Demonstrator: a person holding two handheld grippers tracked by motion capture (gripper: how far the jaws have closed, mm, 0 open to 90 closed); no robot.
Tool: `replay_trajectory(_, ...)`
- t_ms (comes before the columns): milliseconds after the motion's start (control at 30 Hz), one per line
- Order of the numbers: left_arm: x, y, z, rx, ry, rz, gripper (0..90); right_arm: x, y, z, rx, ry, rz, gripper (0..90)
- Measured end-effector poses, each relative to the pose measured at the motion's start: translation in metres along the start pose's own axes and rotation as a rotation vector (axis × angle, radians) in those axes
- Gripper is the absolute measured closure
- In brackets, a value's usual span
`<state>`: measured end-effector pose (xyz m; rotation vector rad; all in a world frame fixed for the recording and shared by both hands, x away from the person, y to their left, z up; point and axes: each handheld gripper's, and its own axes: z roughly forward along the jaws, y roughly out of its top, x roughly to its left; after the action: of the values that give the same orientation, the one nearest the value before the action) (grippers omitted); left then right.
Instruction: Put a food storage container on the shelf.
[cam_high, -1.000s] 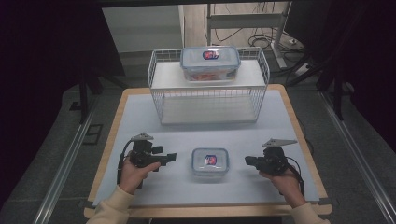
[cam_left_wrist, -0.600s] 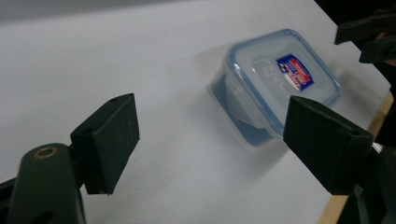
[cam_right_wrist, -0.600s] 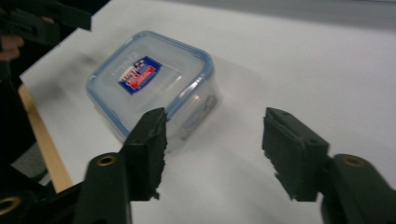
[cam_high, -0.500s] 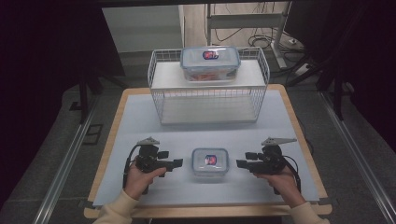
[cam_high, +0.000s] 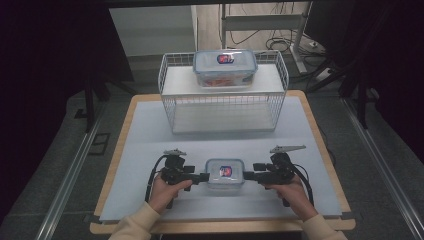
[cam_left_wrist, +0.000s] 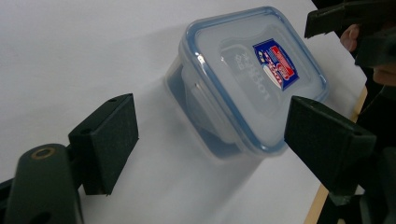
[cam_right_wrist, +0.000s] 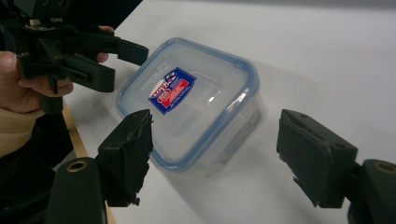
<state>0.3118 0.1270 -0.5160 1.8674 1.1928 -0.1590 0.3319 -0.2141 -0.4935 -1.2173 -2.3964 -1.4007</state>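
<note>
- A small, clear plastic container with a blue-rimmed snap lid and a red-and-blue label (cam_high: 225, 172) sits flat on the near part of the pale grey counter (cam_high: 150, 150), midway between the two hands.
- The left claw (cam_high: 204, 176) points at the container's left side, tips just beside it; its jaws stand wide apart with nothing pressed between them. In the left gripper view the container (cam_left_wrist: 252, 79) lies just ahead of the gap, free of both pads.
- The right claw (cam_high: 248, 175) faces the container's right side, tips just beside it. Its jaws have just been opening and now stand wide; in the right gripper view the container (cam_right_wrist: 191, 102) lies ahead of the gap, near the left-hand jaw, with no pad pressing on it.
- A person's hands in cream sleeves hold both tools from the near edge.
- Farther back stands a white wire shelf basket (cam_high: 170, 107); on its top rests a larger clear plastic box with a blue-rimmed lid (cam_high: 225, 67), well apart from the small one.
</note>
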Motion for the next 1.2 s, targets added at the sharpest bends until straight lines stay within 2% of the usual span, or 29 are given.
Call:
replay_trajectory(33, 0.000, 0.001, 0.004, 0.005, -0.017, -0.011, 17.8, 0.001, 0.000, 0.002, 0.003, -0.002, 0.000, 26.1)
replay_trajectory(200, -0.003, 0.004, 0.014, 0.025, -0.037, -0.025, 18.0, 0.001, 0.000, 0.011, 0.026, 0.001, 0.023, 24.6)
replay_trajectory(433, -0.001, 0.004, 0.023, 0.046, -0.084, -0.051, 21.6, -0.004, -0.001, 0.026, 0.051, 0.037, 0.077, 23.3)
replay_trajectory(667, 0.000, 0.003, 0.026, 0.055, -0.117, -0.071, 25.4, -0.008, -0.002, 0.034, 0.061, 0.074, 0.135, 24.2)
replay_trajectory(800, 0.001, 0.004, 0.025, 0.058, -0.118, -0.074, 26.8, -0.009, -0.002, 0.038, 0.073, 0.090, 0.164, 26.9)
replay_trajectory(900, 0.002, 0.004, 0.025, 0.052, -0.120, -0.082, 29.3, -0.010, -0.001, 0.039, 0.076, 0.076, 0.175, 30.5)
replay_trajectory(967, 0.002, 0.004, 0.024, 0.053, -0.119, -0.086, 30.0, -0.011, -0.001, 0.038, 0.078, 0.078, 0.200, 32.9)
replay_trajectory(1100, 0.000, 0.002, 0.022, 0.043, -0.114, -0.086, 33.2, -0.011, 0.000, 0.033, 0.067, 0.074, 0.197, 41.4)
replay_trajectory(1200, -0.002, 0.000, 0.019, 0.042, -0.105, -0.060, 34.1, -0.008, -0.002, 0.031, 0.064, 0.066, 0.180, 42.5)
